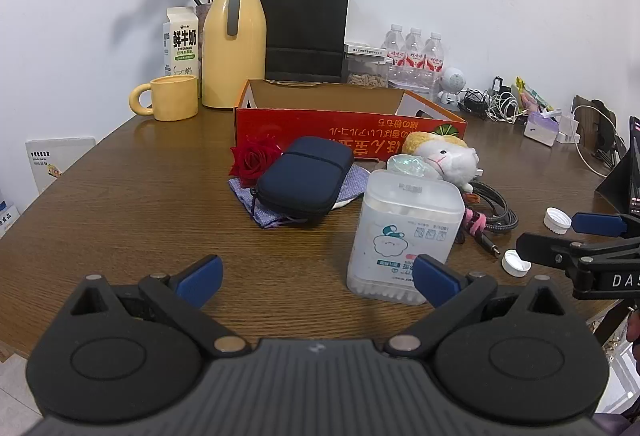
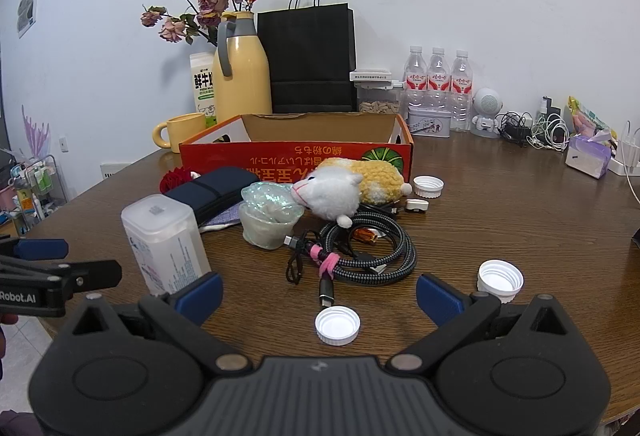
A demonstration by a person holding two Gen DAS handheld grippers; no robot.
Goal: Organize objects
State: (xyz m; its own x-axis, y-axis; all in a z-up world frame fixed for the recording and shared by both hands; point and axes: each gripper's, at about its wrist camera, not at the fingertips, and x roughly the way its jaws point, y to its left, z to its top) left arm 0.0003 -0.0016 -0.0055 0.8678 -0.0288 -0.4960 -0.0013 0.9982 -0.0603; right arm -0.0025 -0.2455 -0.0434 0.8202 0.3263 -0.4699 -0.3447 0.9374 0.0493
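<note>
Both claws wide and empty over the desk (image 1: 120, 196)

We hold the left claw (image 1: 318, 278) and right claw (image 2: 319, 294) spread; clutter, including the cotton-swab box (image 1: 404, 236), sits before the red box (image 1: 348, 124).

A: What can you read here?

B: The milk carton (image 1: 181, 41) by the yellow jug carries large Chinese characters, 鲜牛奶, with "FRESH MILK" in small print beneath.

A: And the red cardboard box (image 2: 296, 152)?

B: Yellow Japanese or Chinese lettering runs along its front, upside down; too distorted to spell out.

A: Anything on the tools?

B: The right gripper (image 1: 560, 236), seen from the left wrist, shows "DA", cut off at the edge. The left gripper (image 2: 52, 264), seen from the right wrist, reads "Robot.AI".

A: The cotton swab box (image 1: 404, 240)?

B: Printed label, unreadable.
</note>
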